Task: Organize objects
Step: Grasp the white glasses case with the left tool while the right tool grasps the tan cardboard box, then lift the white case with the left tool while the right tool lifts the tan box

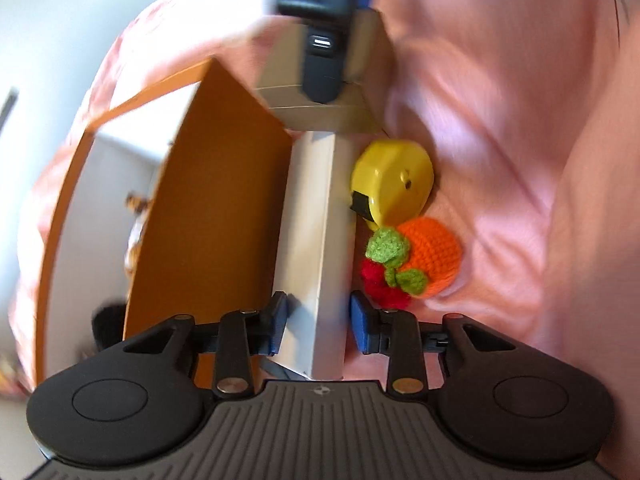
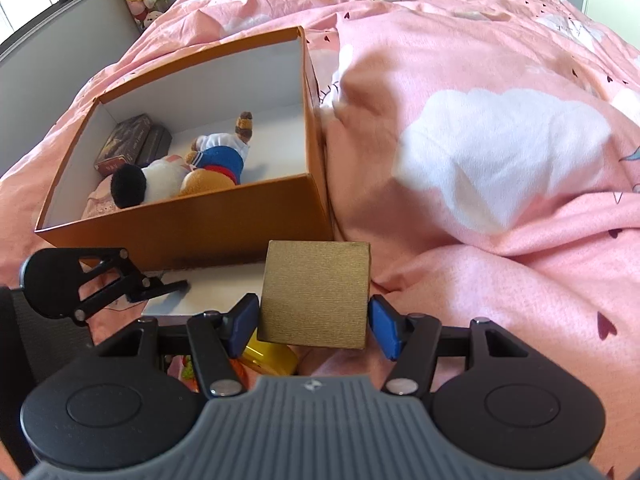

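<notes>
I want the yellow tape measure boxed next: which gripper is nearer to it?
Right. The right gripper, holding the gold box, is directly above the yellow tape measure; the left gripper straddles the white box beside it.

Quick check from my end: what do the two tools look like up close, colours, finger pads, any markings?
Both match: the left tool and right tool have black linkage arms with silver rivets, two round black side discs, and a ribbed grey body bearing a small round emblem. The finger pads are blue. No cables or sleeves show.
</notes>
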`<state>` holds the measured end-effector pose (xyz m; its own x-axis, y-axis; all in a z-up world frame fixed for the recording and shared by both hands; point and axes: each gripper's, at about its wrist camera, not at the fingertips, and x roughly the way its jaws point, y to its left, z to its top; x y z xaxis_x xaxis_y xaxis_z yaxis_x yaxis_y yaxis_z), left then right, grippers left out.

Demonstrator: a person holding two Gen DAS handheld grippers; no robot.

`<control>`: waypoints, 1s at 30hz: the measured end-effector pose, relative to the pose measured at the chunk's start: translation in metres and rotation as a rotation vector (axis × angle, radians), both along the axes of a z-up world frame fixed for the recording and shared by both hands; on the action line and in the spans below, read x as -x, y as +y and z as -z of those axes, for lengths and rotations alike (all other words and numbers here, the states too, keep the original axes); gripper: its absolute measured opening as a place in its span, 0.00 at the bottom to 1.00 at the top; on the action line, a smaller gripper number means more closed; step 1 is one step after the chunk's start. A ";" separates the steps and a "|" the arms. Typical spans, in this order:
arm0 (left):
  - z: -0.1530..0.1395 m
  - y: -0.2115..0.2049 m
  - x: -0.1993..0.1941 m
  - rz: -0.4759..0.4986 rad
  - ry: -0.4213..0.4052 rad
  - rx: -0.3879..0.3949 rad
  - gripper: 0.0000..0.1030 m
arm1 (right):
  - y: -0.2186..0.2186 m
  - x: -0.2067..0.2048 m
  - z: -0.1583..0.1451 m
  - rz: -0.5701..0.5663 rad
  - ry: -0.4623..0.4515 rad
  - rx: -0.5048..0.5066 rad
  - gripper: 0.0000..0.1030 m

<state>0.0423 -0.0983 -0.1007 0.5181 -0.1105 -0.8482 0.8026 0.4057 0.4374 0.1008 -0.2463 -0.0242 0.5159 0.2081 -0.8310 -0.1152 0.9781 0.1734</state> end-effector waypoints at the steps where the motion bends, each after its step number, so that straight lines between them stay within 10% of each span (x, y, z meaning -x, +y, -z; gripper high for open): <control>1: -0.006 0.005 -0.001 -0.042 0.031 0.032 0.36 | 0.000 0.001 -0.002 -0.003 -0.001 -0.010 0.60; 14: -0.042 0.106 -0.034 -0.728 0.489 0.497 0.33 | 0.034 0.008 -0.014 -0.155 0.029 -0.150 0.60; 21: -0.039 0.113 -0.029 -0.844 0.417 0.509 0.32 | 0.070 -0.001 0.003 -0.255 0.065 -0.173 0.60; 30: -0.026 0.093 -0.044 -0.760 0.302 0.423 0.47 | 0.080 -0.010 0.009 -0.269 0.056 -0.131 0.60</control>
<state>0.0863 -0.0048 -0.0748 0.3413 -0.1631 -0.9257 0.3103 0.9492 -0.0528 0.1104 -0.1661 -0.0328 0.3824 0.4386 -0.8133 -0.3534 0.8827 0.3098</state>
